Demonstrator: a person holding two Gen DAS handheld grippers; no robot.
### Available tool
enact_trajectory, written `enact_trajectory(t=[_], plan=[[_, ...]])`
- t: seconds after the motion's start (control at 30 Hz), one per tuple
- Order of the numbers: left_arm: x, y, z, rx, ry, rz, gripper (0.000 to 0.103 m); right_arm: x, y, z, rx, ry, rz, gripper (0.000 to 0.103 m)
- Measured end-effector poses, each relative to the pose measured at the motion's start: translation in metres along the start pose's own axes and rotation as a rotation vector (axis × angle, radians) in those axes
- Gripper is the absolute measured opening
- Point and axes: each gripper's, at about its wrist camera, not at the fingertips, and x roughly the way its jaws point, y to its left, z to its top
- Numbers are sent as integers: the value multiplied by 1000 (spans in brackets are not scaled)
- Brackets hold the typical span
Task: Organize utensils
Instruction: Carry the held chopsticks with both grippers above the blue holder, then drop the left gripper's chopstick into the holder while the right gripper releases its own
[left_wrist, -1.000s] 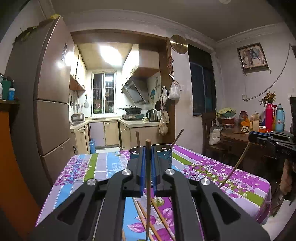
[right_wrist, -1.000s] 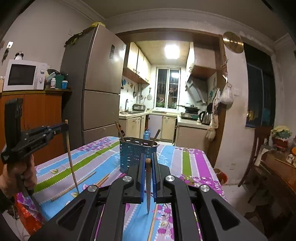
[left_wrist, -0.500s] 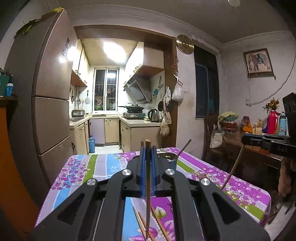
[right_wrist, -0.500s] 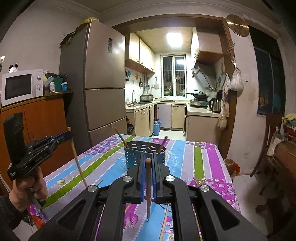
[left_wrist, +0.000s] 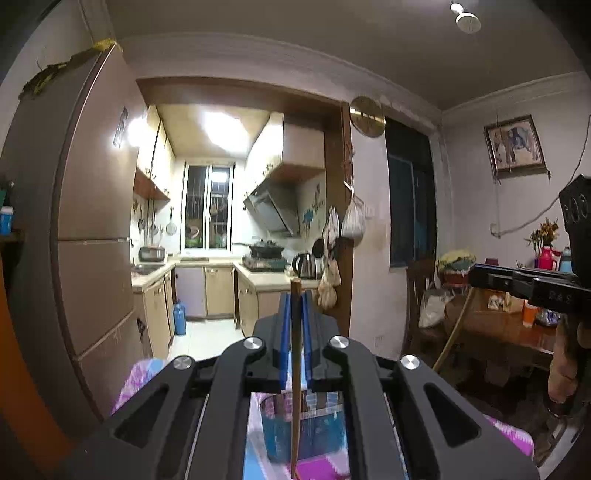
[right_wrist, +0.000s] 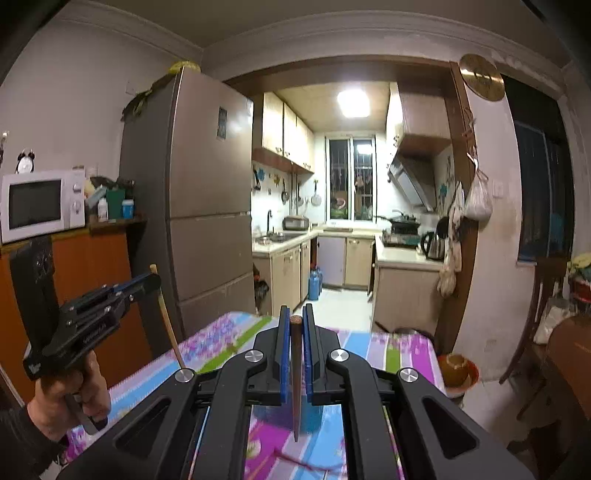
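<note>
We've got both grippers pinching a chopstick each – left gripper (left_wrist: 295, 314), right gripper (right_wrist: 294, 328) – so lower them tip-first into what's probably the blue holder (left_wrist: 303, 432).

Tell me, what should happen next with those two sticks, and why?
Probably lower one chopstick tip into the blue holder. Each tool, left and right, is shut on a chopstick hanging tip down, and in the left view the holder sits just below the tip.
</note>
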Motion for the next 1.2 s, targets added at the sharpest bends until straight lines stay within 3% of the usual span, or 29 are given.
enact_trajectory(t=[0.17, 0.37, 0.53, 0.77, 0.93, 1.2], plan=[[23, 0, 36, 1, -42, 7, 5, 21, -13, 46, 21, -39, 6, 8], [45, 5, 59, -5, -94, 12, 5, 56, -26, 75, 48, -52, -2, 8], [79, 19, 49, -38, -75, 10, 5, 102, -38, 54, 69, 9, -9, 8], [128, 36, 2, -68, 11, -13, 5, 145, -43, 16, 83, 75, -2, 8], [147, 47, -25, -79, 60, -29, 5, 164, -44, 0, 86, 106, 0, 8], [157, 57, -41, -81, 89, -27, 5, 183, -52, -15, 106, 136, 5, 8]])
